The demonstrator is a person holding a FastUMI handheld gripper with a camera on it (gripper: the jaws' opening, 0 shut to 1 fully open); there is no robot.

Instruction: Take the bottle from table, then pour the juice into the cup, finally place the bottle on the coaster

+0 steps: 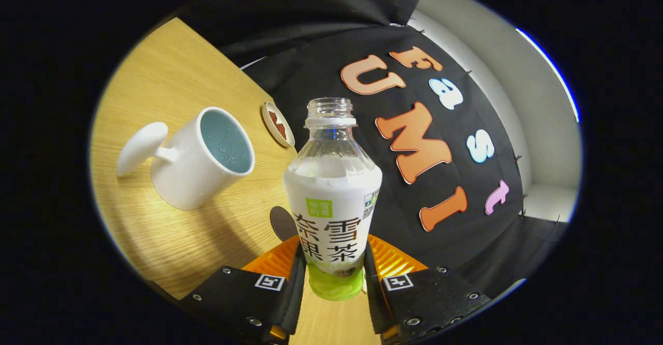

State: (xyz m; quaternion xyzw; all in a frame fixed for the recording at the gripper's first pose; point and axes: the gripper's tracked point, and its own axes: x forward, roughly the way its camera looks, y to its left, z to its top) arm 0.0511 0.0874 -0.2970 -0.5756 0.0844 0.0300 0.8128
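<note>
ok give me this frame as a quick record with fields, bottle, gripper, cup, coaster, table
bottle: bottle, uncapped, between the fingers, clear upper part, green liquid at the base
gripper: gripper, fingers pressed on the bottle's lower sides
cup: white cup, handle pointing away from the bottle, beyond the fingers on the left
coaster: small round coaster, past the cup near the wall, nothing on it
table: wooden table
view: tilted, table appears slanted

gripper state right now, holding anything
gripper: shut on the bottle, one of the fingers pressing each side of its lower body.
</note>
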